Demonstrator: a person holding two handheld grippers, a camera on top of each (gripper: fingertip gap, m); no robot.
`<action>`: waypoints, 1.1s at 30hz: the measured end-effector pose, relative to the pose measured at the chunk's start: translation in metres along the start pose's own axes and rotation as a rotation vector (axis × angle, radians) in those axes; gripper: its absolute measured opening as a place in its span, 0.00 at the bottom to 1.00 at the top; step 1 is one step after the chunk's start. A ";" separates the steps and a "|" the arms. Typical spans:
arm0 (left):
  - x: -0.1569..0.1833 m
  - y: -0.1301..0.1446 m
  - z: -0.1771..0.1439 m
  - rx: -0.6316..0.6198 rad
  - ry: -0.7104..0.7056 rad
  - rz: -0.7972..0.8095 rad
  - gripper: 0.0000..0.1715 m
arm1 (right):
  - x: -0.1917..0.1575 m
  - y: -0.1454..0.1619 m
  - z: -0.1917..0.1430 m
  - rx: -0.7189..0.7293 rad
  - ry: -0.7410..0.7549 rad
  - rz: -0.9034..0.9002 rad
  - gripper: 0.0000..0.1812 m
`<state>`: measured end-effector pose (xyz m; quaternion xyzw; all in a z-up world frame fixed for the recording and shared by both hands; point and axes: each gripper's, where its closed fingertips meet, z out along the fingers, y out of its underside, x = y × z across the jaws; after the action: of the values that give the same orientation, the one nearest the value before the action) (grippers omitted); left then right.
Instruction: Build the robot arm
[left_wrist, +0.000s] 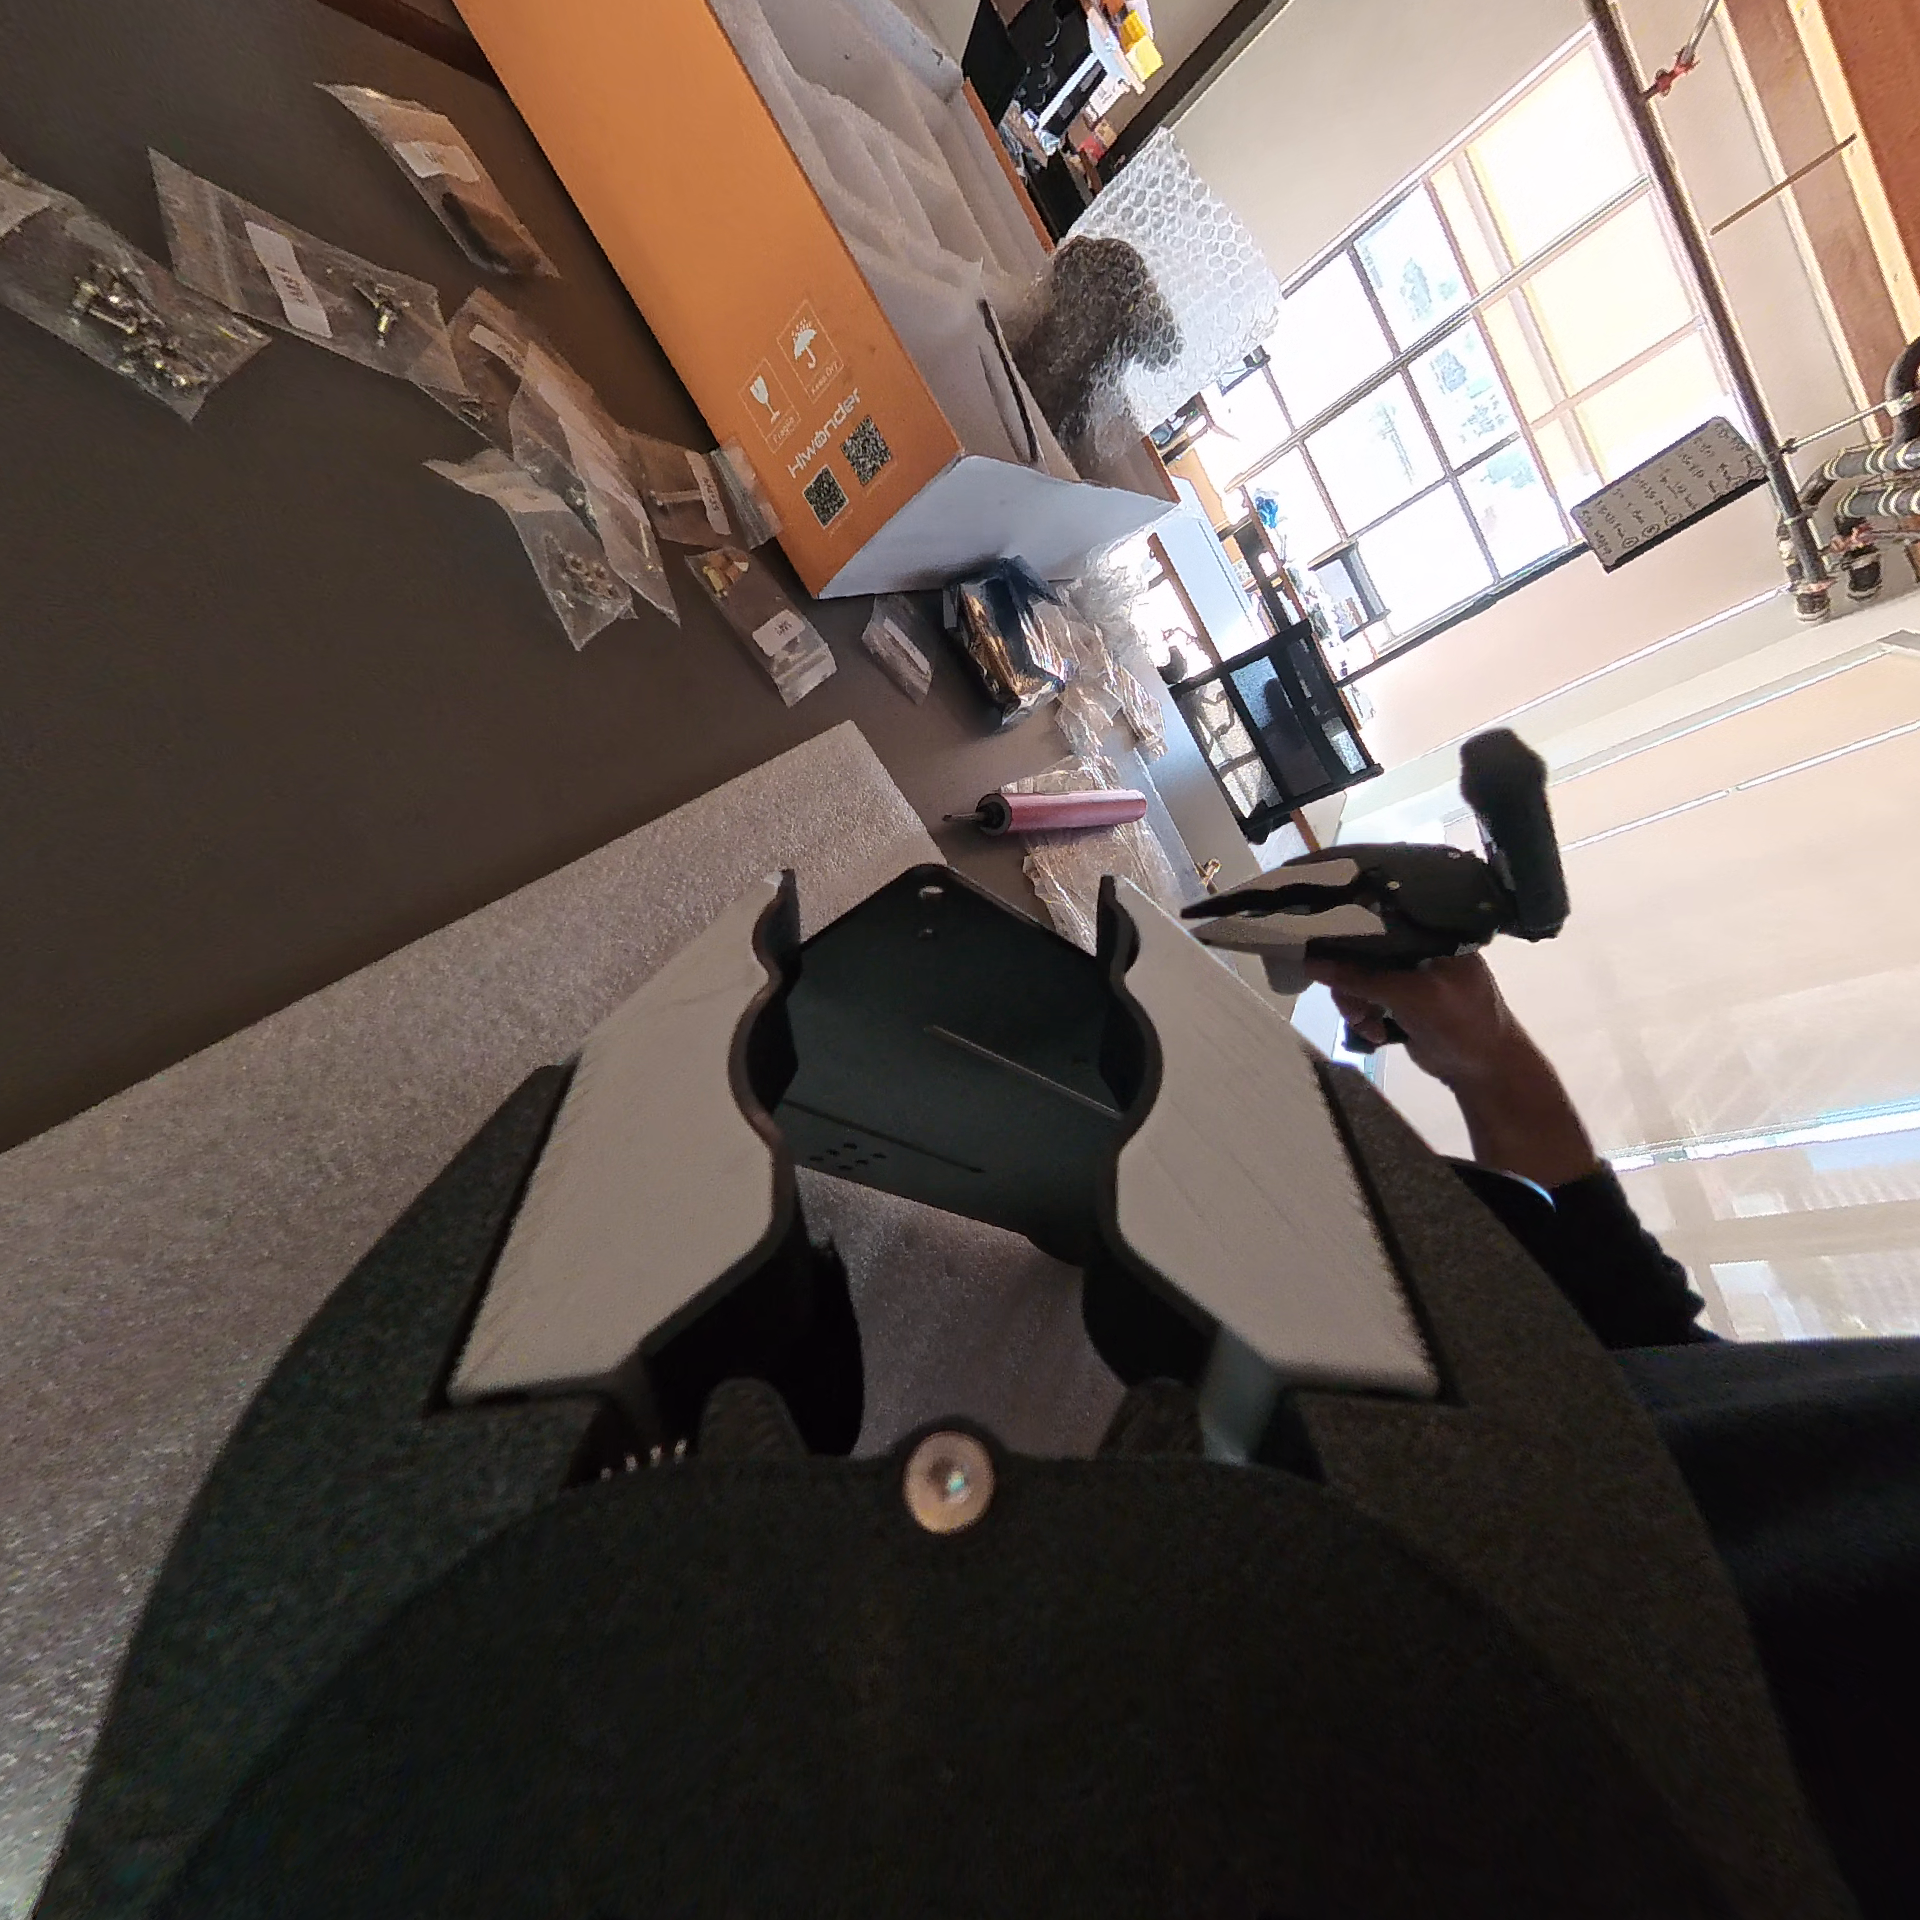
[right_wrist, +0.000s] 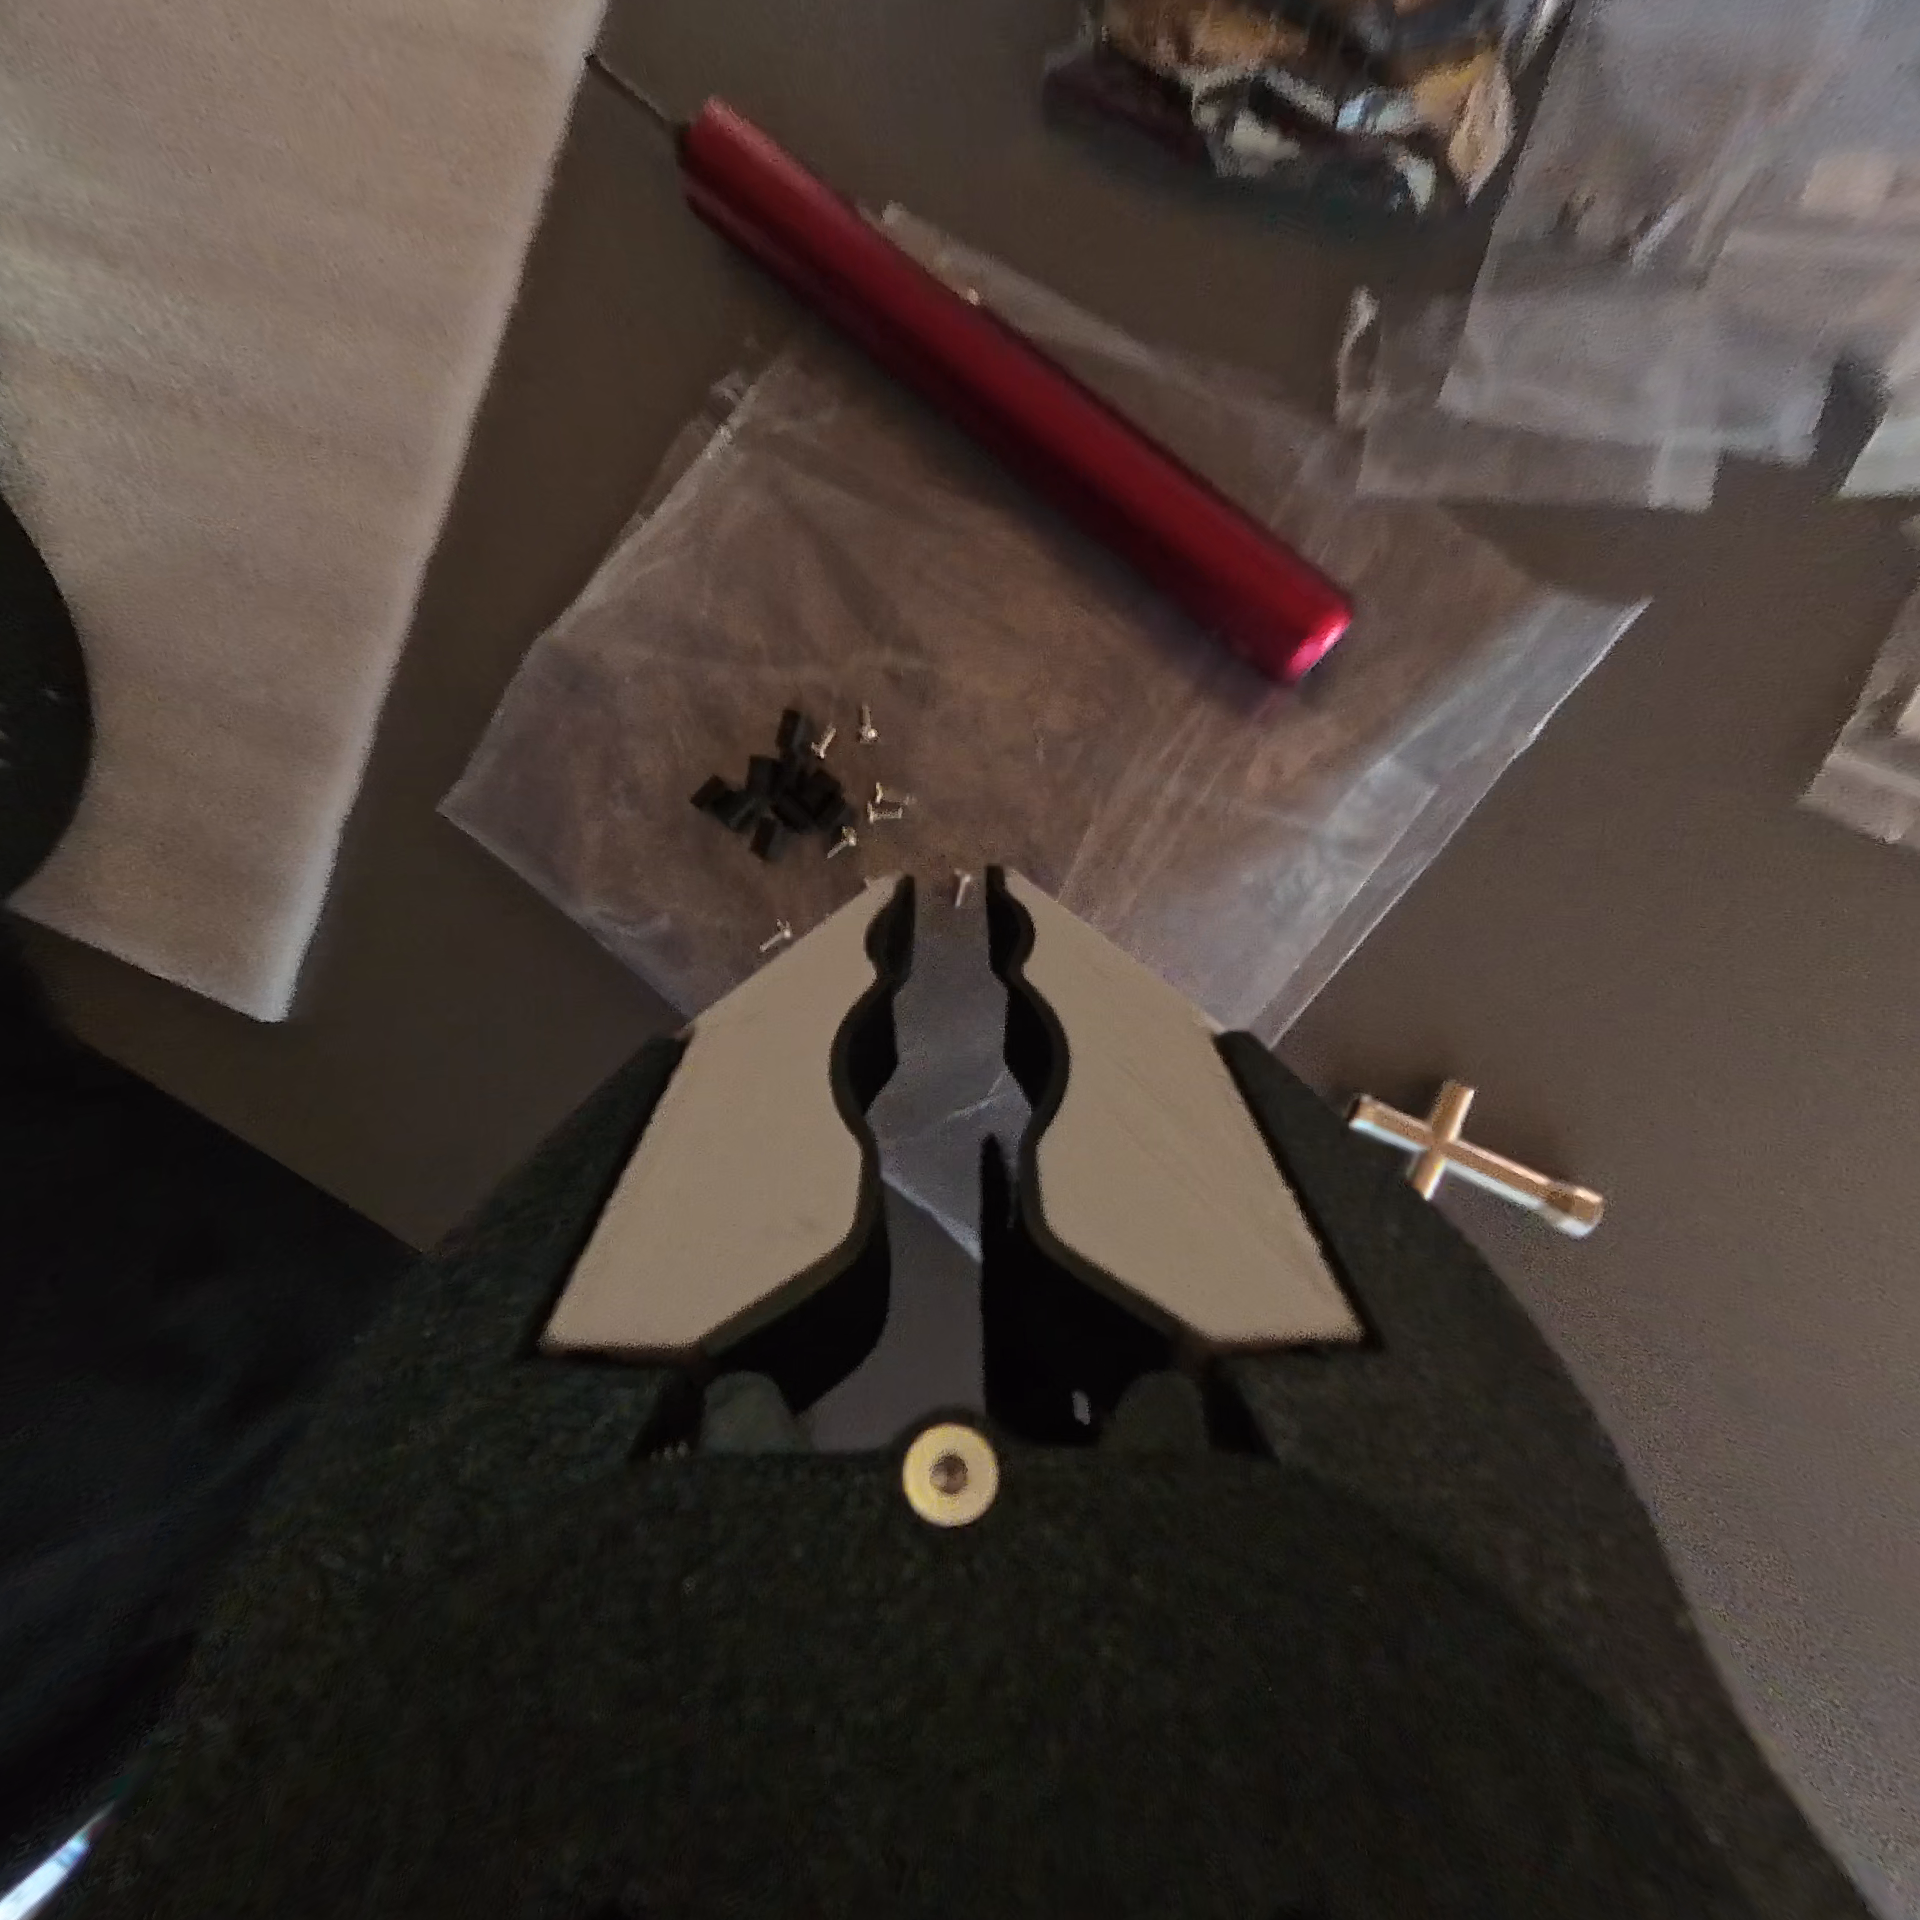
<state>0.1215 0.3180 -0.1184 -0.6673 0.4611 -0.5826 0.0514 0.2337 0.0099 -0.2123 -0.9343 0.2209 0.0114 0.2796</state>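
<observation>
While my left tongs (left_wrist: 945, 904) gripped the black plate (left_wrist: 935, 1049) between their pads, I kept it tilted above the foam sheet (left_wrist: 416, 1039), which lay on the table (left_wrist: 260, 644) as a soft bed for parts. The jaws stood wide only because the plate filled them edge to edge. Beyond the foam, the red driver (left_wrist: 1060, 808) lay within easy reach, and past it my right tongs (left_wrist: 1195, 914) hung in my hand (left_wrist: 1455, 1023) over the table's far side. Farther off, small bags (left_wrist: 582, 520) of hardware were spread out flat and apart, I judge so each could be told at a glance, beside the orange box (left_wrist: 727, 270) with white foam in it and a bubble-wrapped lump (left_wrist: 1101, 312) behind.

My right tongs (right_wrist: 943, 881) held nothing; the jaws were narrow, with a slim gap between the tips. They pointed down at a clear bag (right_wrist: 1039, 748) laid flat on the table (right_wrist: 1558, 1039) as a tray, so the loose screws (right_wrist: 883, 810) and black spacers (right_wrist: 774, 790) on it would not roll off. One screw sat just ahead of the tips. The driver (right_wrist: 1018, 395) lay across the bag's far edge. A cross wrench (right_wrist: 1455, 1153) lay just to the right of the tongs. More bags (right_wrist: 1662, 343) lay blurred farther on.
</observation>
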 end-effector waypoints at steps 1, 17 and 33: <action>0.000 0.000 0.000 0.001 0.001 -0.001 0.33 | 0.002 0.005 0.003 -0.009 0.025 -0.010 0.07; 0.000 0.001 -0.002 0.003 0.004 -0.009 0.33 | -0.005 -0.004 0.013 -0.002 0.119 -0.170 0.01; -0.001 -0.001 0.003 -0.013 -0.004 -0.003 0.32 | -0.263 -0.213 -0.030 0.381 -0.619 -0.839 0.00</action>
<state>0.1242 0.3176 -0.1191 -0.6694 0.4638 -0.5784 0.0474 0.0824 0.2598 -0.0386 -0.8282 -0.2644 0.1329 0.4760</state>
